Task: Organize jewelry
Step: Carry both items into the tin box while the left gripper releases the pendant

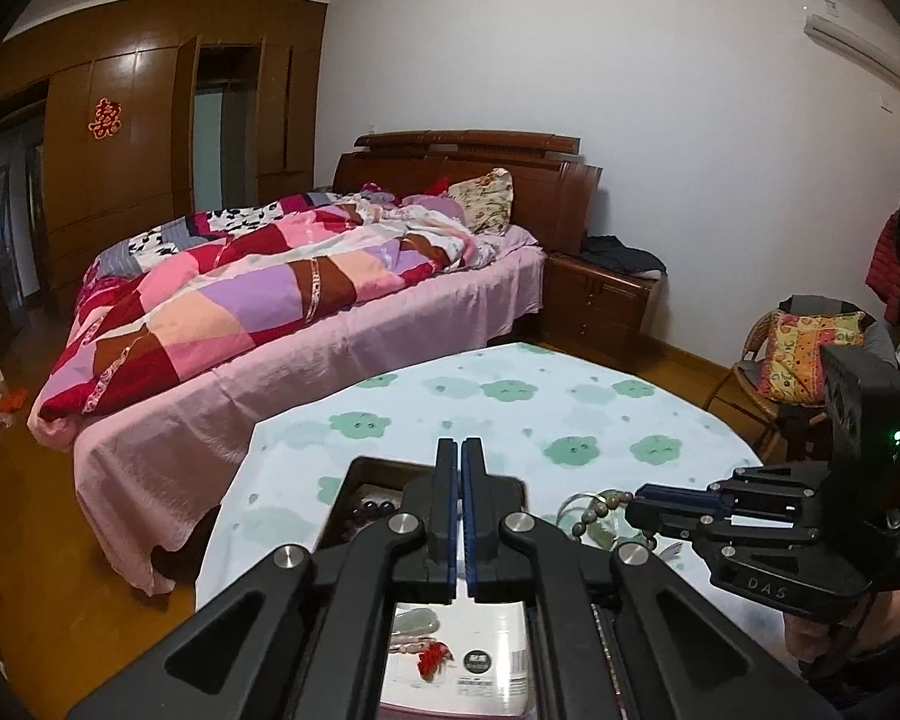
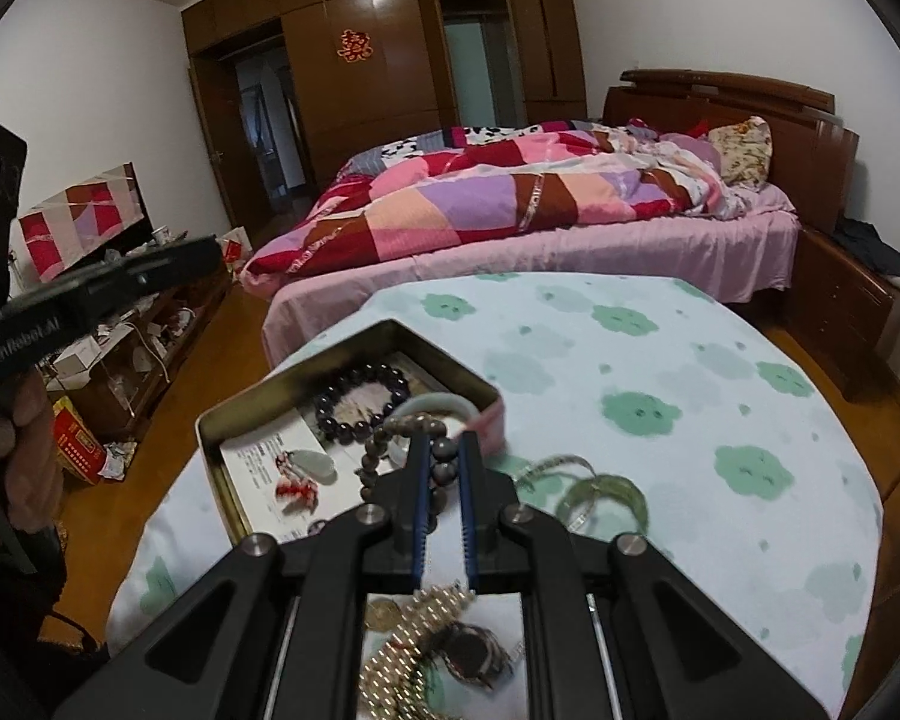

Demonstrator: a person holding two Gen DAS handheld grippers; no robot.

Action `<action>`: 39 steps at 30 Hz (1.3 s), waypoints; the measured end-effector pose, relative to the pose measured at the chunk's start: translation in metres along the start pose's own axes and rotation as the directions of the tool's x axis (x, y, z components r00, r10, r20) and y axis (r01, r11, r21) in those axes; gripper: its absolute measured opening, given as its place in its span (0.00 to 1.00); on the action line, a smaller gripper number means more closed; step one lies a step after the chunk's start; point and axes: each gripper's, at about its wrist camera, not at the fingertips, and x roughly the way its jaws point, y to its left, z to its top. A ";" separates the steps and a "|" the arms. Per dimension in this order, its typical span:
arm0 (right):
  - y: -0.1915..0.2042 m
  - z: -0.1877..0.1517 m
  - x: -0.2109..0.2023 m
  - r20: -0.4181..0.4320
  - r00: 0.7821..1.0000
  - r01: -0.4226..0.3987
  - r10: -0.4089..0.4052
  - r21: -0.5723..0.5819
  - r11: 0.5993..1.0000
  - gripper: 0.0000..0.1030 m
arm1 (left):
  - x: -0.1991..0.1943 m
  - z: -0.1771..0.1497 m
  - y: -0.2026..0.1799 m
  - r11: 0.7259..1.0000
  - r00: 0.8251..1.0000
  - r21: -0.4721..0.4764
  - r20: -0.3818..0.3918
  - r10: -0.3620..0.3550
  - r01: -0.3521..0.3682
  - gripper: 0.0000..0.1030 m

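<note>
Bed (image 1: 306,324) (patchwork quilt (image 1: 228,294)), wooden wardrobe (image 1: 126,138)

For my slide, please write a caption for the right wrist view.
Right gripper lifts a brown bead bracelet over the open tin.

Dim indoor light, wardrobe glare, fisheye-bent edges, slight blur.

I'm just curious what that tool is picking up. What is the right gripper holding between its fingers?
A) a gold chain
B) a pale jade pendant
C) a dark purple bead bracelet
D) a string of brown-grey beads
D: in the right wrist view the right gripper is closed on the string of brown-grey beads, which loops over the open tin; the dark purple bracelet lies loose inside.
</note>
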 end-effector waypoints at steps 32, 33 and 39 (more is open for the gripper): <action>0.038 -0.007 0.070 -0.137 0.990 -0.020 0.009 -0.078 0.997 0.11 | 0.063 -0.056 0.032 0.994 0.971 -0.086 -0.232 0.049 -0.070 0.03; 0.038 -0.008 0.071 -0.139 0.990 -0.018 0.008 -0.077 0.997 0.11 | 0.063 -0.056 0.032 0.994 0.971 -0.085 -0.235 0.052 -0.074 0.04; 0.036 -0.007 0.072 -0.142 0.990 -0.013 0.002 -0.074 0.997 0.11 | 0.061 -0.056 0.035 0.991 0.971 -0.085 -0.224 0.085 -0.106 0.58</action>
